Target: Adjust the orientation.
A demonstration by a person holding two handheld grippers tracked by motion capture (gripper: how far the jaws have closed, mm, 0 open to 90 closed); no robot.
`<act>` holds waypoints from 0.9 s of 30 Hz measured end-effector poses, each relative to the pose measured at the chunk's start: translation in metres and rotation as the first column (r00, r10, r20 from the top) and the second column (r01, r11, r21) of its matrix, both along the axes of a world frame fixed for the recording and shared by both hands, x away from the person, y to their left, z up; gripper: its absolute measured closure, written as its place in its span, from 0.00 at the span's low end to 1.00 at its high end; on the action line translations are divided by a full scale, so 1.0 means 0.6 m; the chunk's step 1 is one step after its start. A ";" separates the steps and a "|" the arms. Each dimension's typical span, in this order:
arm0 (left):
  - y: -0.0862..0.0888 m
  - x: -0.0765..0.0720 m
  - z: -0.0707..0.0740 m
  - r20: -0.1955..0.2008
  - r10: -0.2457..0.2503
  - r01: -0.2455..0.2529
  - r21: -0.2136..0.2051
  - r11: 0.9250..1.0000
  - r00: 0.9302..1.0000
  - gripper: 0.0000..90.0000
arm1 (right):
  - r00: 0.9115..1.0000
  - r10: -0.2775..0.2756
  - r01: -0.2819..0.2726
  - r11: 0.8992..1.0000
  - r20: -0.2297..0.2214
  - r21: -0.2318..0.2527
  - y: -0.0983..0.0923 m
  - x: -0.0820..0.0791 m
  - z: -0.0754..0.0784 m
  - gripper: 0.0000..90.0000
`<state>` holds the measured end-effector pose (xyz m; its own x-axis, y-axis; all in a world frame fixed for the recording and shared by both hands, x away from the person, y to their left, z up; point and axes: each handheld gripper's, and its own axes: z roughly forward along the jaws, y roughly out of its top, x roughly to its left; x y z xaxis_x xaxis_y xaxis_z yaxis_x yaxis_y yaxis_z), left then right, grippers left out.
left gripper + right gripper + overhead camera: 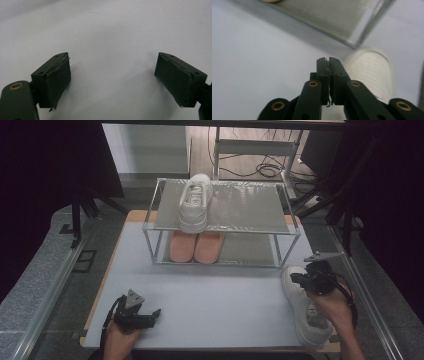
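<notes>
High view: table [200, 295], pale top. Rack [220, 217], two tiers, metal frame, at far middle. Top tier: white shoe [196, 202], toe twd me, on left part. Bottom tier: pink slippers [196, 246], a pair, side by side, under that shoe. 2nd white shoe, call it sneaker [304, 307], lies on table at my right edge, just off rack's near-right leg, toe twd rack. My right gripper [300, 279] sits over sneaker's toe end, hand behind it above the shoe's opening; whether it touches I can't tell. My left gripper [150, 315] rests low at near-left of table, well apart from rack & both shoes, jaws pointing right.

Left gripper view: my left fingers [58, 77] stand wide apart, nothing btwn them, bare table [112, 37] under and ahead.

Right gripper view: my right fingers [323, 72] are pressed together, pad to pad, nothing btwn them. Sneaker [372, 72] toe just right of them, blurred, not gripped. Rack [332, 17] bottom shelf & one leg run across top; edge of a slipper [272, 1] at top-left corner. Table [262, 62] at left.
</notes>
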<state>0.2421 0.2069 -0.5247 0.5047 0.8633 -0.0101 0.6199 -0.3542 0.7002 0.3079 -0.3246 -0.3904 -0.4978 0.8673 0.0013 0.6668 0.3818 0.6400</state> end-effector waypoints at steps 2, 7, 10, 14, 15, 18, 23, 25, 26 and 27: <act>0.000 0.000 0.000 0.000 0.000 0.000 0.000 1.000 1.000 0.15 | 1.000 -0.025 0.025 1.000 -0.005 -0.008 -0.017 -0.002 -0.002 1.00; 0.000 0.000 0.000 -0.001 0.002 -0.002 -0.002 1.000 1.000 0.15 | 0.996 -0.093 0.093 0.995 -0.012 -0.023 -0.049 -0.006 -0.010 1.00; 0.000 0.000 0.000 -0.002 0.002 -0.002 -0.002 1.000 1.000 0.15 | 0.991 -0.129 0.129 0.991 -0.022 -0.026 -0.066 -0.009 -0.017 1.00; 0.000 0.000 0.000 -0.002 0.002 -0.002 -0.002 1.000 1.000 0.15 | 0.984 -0.178 0.177 0.984 -0.028 -0.037 -0.093 -0.016 -0.030 1.00; 0.000 0.000 0.000 -0.002 0.002 -0.002 -0.001 1.000 1.000 0.15 | 0.982 -0.188 0.187 0.982 -0.031 -0.037 -0.099 -0.017 -0.033 1.00; 0.000 0.000 0.000 -0.002 0.002 -0.002 -0.002 1.000 1.000 0.15 | 0.975 -0.219 0.217 0.975 -0.041 -0.046 -0.115 -0.020 -0.043 1.00; 0.000 0.000 0.000 -0.002 0.002 -0.002 -0.002 1.000 1.000 0.15 | 0.969 -0.235 0.232 0.972 -0.075 -0.044 -0.131 -0.022 -0.068 1.00; 0.000 0.000 0.000 -0.002 0.002 -0.002 -0.002 1.000 1.000 0.15 | 0.967 -0.239 0.236 0.971 -0.091 -0.044 -0.135 -0.022 -0.079 1.00; 0.000 0.000 0.000 -0.002 0.003 -0.003 -0.002 1.000 1.000 0.15 | 0.966 -0.237 0.234 0.971 -0.099 -0.042 -0.137 -0.022 -0.084 1.00; 0.000 0.000 0.000 -0.002 0.002 -0.002 -0.002 1.000 1.000 0.15 | 0.965 -0.240 0.237 0.971 -0.105 -0.040 -0.139 -0.023 -0.088 1.00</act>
<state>0.2421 0.2069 -0.5247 0.5028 0.8643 -0.0132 0.6222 -0.3513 0.6996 0.2943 -0.4077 -0.4432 -0.2746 0.9614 0.0191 0.8055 0.2192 0.5506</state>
